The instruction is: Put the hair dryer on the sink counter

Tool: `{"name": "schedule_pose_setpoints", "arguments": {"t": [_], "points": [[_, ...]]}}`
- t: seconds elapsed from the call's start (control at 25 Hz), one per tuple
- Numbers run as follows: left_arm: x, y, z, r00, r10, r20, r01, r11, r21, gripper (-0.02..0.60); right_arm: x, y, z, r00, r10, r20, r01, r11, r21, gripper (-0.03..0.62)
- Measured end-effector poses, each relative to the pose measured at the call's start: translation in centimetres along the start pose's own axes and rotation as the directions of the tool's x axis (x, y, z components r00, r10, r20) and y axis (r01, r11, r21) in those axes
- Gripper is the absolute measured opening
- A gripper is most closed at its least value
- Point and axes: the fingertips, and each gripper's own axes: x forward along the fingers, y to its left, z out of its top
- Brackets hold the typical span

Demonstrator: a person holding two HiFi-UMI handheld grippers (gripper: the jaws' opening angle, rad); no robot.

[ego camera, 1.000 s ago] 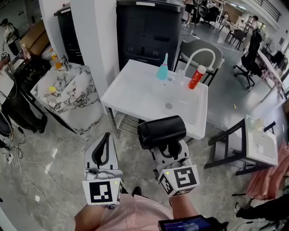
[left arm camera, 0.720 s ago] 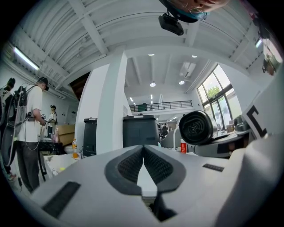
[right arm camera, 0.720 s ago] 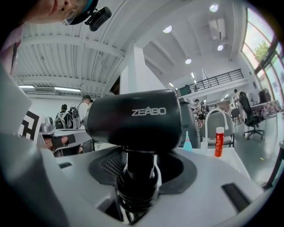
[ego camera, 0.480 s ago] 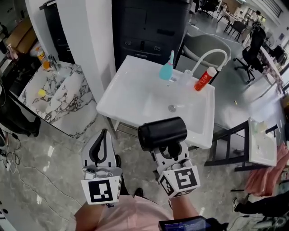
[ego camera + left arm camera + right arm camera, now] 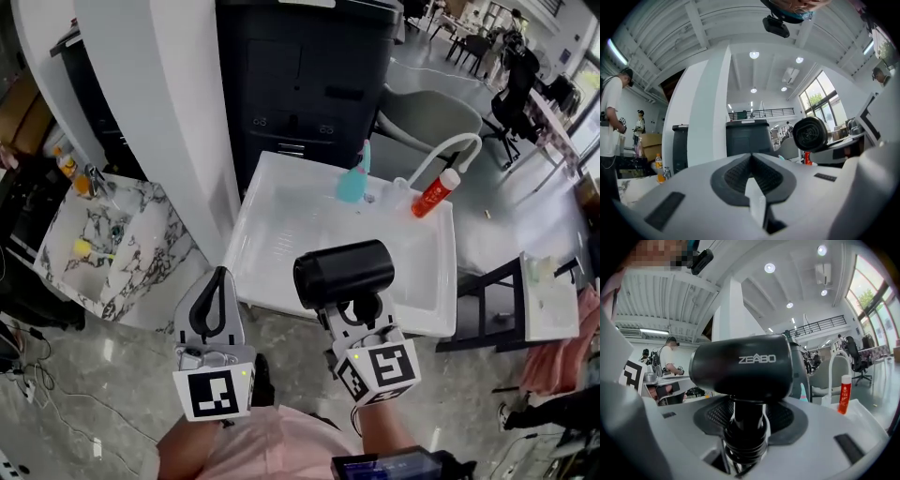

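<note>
Far to the left stands a marble sink (image 5: 141,246) with small bottles on it. Next comes the left gripper (image 5: 220,281). Its two jaws are pressed together, and nothing is between them. Just to its right is the right gripper (image 5: 361,317). Its jaws pinch the black handle of the hair dryer (image 5: 342,272). The fat black barrel lies sideways right above the jaws. The hair dryer is up in the air at the near edge of the white sink counter (image 5: 281,220), not resting on it. At the back of the counter stand a teal bottle (image 5: 353,181), a white tap (image 5: 441,150) and a red tube (image 5: 435,194).
</note>
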Motion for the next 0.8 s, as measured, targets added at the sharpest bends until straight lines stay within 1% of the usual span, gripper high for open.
{"name": "schedule_pose_setpoints", "arguments": {"t": [0.16, 0.36, 0.6, 0.8], "points": [[2.9, 1.9, 0.8, 0.999, -0.042, 0.034, 0.042, 0.999, 0.006, 0.011, 3.0, 0.4, 1.4, 0.999, -0.034, 0.025, 0.034, 0.999, -0.008, 0.218], [4.9, 3.4, 1.2, 0.995, -0.077, 0.063, 0.077, 0.997, 0.006, 0.011, 5.1, 1.1, 2.7, 0.997, -0.052, 0.054, 0.053, 0.998, -0.028, 0.218], [5.7, 4.4, 0.5, 0.995, -0.090, 0.054, 0.089, 0.996, 0.005, 0.011, 6.4, 1.1, 2.4, 0.996, -0.077, 0.043, 0.078, 0.997, -0.025, 0.218], [6.0, 5.4, 0.0, 0.996, -0.082, 0.046, 0.082, 0.997, 0.009, 0.011, 7.6, 1.3, 2.0, 0.997, -0.071, 0.037, 0.072, 0.997, -0.025, 0.218]]}}
